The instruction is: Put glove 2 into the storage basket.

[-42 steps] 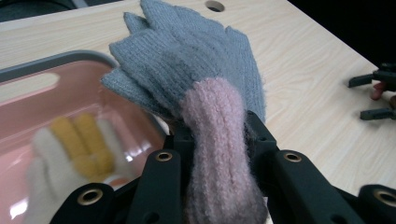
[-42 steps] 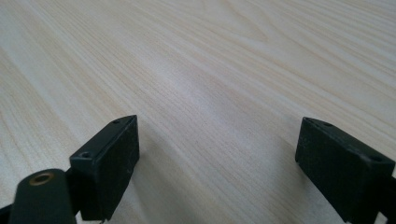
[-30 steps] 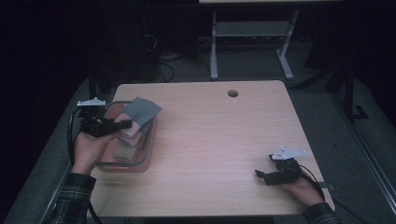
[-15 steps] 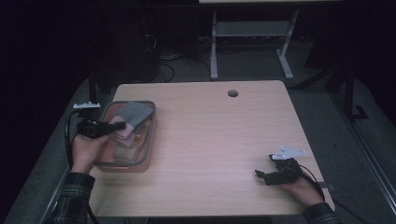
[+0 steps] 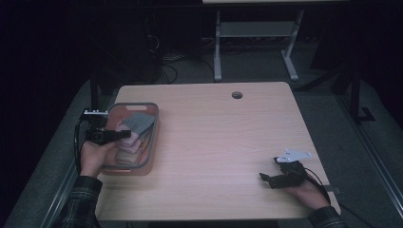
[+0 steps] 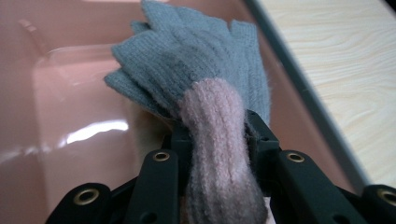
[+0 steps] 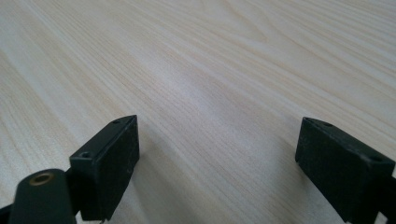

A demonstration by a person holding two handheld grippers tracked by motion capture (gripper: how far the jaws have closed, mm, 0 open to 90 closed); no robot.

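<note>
A knitted glove (image 6: pixel 187 65) with grey-blue fingers and a pink ribbed cuff hangs low inside a pink plastic bin (image 6: pixel 70 116). My left gripper (image 6: pixel 217 140) is shut on the cuff, which bulges between the two pads. From above, the left gripper (image 5: pixel 119 134) reaches over the bin's left rim, and the glove (image 5: pixel 138 122) lies over other folded pink and grey cloth in the bin (image 5: pixel 154 137). My right gripper (image 5: pixel 263 178) rests near the table's front right corner. Its jaws (image 7: pixel 217 158) stand wide open over bare wood with nothing between them.
The light wooden table (image 5: pixel 223 137) has a round cable hole (image 5: pixel 236 95) near its far edge. The bin stands at the table's left side, close to the edge. Behind the table, on the dark floor, stand a white metal frame (image 5: pixel 252 33) and some cables.
My left gripper has sunk lower into the bin, carrying the glove with it. The right gripper has kept still.
</note>
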